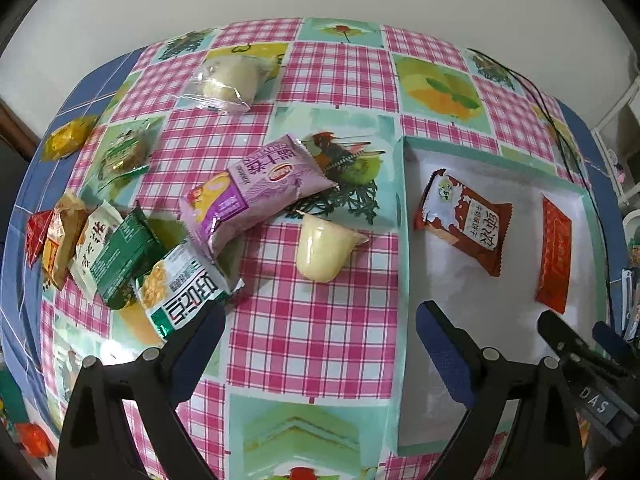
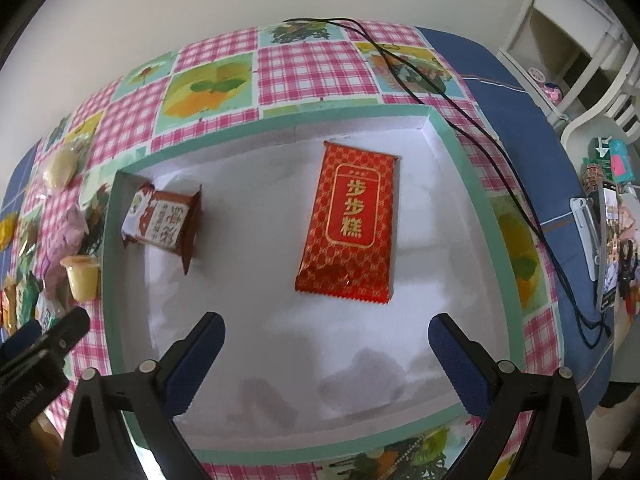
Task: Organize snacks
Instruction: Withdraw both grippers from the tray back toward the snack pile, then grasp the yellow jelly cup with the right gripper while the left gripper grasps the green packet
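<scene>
A shallow white box with a teal rim (image 2: 456, 148) holds a red packet (image 2: 350, 224) and a brown-and-white packet (image 2: 164, 222); the box also shows in the left wrist view (image 1: 404, 208). My right gripper (image 2: 326, 344) is open and empty above the box's near half. My left gripper (image 1: 320, 332) is open and empty over the tablecloth, just left of the box. Ahead of it lie a pale yellow jelly cup (image 1: 324, 250) on its side, a purple packet (image 1: 256, 192), and a white-and-green packet (image 1: 184, 288).
More snacks lie at the left: a green packet (image 1: 124, 256), orange and red packets (image 1: 52, 240), a clear-wrapped bun (image 1: 228, 80), a yellow candy (image 1: 66, 138). A black cable (image 2: 472, 128) runs past the box's far right. White shelves and clutter stand off the table's right edge.
</scene>
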Demonstrator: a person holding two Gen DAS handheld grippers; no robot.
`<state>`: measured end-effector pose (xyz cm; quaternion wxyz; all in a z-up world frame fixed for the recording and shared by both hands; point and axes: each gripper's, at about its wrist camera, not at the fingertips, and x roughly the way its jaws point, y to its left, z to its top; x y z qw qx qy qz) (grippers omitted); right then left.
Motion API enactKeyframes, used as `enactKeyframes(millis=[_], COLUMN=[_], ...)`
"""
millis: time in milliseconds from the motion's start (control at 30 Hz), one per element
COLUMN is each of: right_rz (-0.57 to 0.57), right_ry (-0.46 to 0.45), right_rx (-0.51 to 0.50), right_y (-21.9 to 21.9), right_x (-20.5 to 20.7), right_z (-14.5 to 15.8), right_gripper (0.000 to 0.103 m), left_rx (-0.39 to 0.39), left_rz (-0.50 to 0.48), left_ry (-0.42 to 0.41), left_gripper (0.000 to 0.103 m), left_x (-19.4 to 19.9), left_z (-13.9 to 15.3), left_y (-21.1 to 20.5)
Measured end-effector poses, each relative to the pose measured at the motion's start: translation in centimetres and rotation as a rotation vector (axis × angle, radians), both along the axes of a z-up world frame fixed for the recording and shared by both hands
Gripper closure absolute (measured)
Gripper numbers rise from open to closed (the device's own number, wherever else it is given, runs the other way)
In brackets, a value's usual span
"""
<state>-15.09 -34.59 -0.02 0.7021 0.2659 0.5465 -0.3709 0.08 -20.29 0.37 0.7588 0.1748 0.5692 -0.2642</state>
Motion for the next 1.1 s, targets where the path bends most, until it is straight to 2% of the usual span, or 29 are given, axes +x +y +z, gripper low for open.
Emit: enactKeyframes(millis=[400, 633, 1100], right_rz=[0.009, 0.045, 0.197], right_ry=[-0.017, -0.044, -0.145], right_rx=[-0.029, -0.039, -0.047], right_y=[2.0, 3.5, 8.7], right_x=[-0.2, 1.8, 9.6], right_z=[0.8, 1.7, 2.0], right_gripper=[0.0, 0.0, 0.0], left_rx=[-0.001, 0.003, -0.012], left_rz=[-0.022, -0.011, 0.165], left_ry=[-0.022, -0.035, -0.055], left_gripper=[0.007, 0.007, 0.006], left_x=[-0.9, 0.2, 6.8], left_z=[0.5, 0.6, 0.8], left_y=[1.8, 3.0, 9.5])
